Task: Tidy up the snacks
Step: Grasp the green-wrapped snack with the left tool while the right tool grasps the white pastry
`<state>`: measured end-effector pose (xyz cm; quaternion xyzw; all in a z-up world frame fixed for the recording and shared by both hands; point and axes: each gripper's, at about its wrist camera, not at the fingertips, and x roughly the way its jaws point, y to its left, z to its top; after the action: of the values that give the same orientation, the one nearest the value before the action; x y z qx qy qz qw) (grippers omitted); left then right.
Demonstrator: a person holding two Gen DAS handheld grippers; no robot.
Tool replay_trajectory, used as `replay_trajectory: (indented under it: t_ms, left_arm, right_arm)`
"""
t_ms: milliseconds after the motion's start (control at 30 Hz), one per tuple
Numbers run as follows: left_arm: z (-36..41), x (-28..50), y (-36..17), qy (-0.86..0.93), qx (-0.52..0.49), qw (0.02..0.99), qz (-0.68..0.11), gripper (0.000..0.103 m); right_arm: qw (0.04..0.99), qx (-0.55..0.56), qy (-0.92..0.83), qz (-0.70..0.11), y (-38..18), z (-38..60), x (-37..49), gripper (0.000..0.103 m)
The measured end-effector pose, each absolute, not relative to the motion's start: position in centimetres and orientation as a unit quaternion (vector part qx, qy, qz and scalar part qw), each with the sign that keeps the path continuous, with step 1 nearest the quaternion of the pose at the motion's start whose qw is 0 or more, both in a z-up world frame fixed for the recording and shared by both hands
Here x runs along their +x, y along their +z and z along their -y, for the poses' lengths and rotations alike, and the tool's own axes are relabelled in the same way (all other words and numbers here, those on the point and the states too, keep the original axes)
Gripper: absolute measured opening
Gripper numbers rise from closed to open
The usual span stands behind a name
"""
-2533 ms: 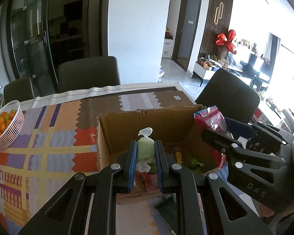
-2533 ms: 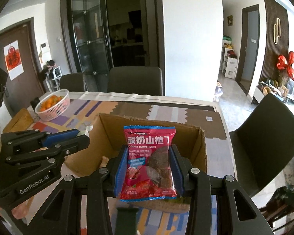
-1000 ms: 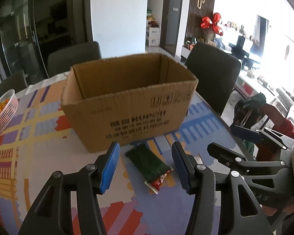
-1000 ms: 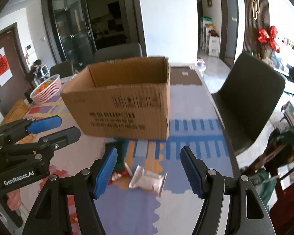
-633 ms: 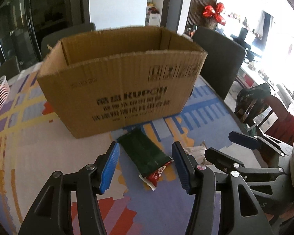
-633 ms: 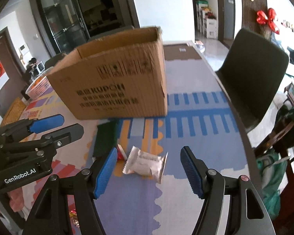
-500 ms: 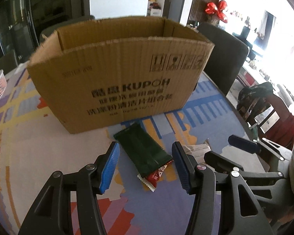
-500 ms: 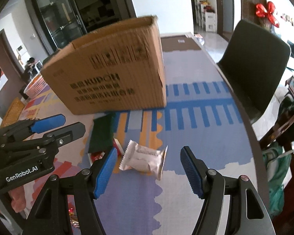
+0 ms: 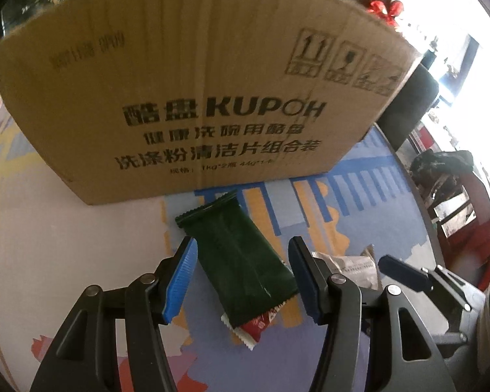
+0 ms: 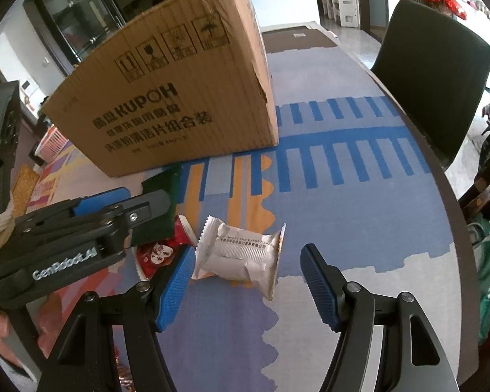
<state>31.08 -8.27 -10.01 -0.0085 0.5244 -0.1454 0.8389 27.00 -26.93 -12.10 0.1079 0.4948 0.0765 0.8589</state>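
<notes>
Left gripper spread wide, empty, straddling the green packet lying at 6 o'clock of the cardboard box. Right gripper likewise wide, empty, around the silver packet.

Left tool: jaws spread wide, nothing between the blue pads, tilted down low over the tabletop.
Left tool, right wrist view: reaches in from the left, fingers pointing right, its jaw gap seen nearly edge-on.
Right tool: jaws wide apart, gripping nothing, angled down low over the tabletop.
Right tool, left wrist view: just right of the left tool, one blue-tipped finger showing.
Placement: the two tools near one another, side by side.
</notes>
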Motion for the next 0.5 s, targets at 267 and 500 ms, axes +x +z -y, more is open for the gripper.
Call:
replay_trajectory:
  t_ms: [267,500]
  left_arm:
    - [8.3,31.7,-10.9,-0.123,0.001,0.84,-0.528,0.058]
    - [8.3,32.4,-11.7,-0.112,-0.008,0.828,-0.55,0.058]
  right_arm:
    - [0.854,0.109,0.074,-0.504,-13.2,26.6,27.5,0.067]
    - [0.858,0.094,0.071,-0.5,-13.3,26.2,27.6,0.044]
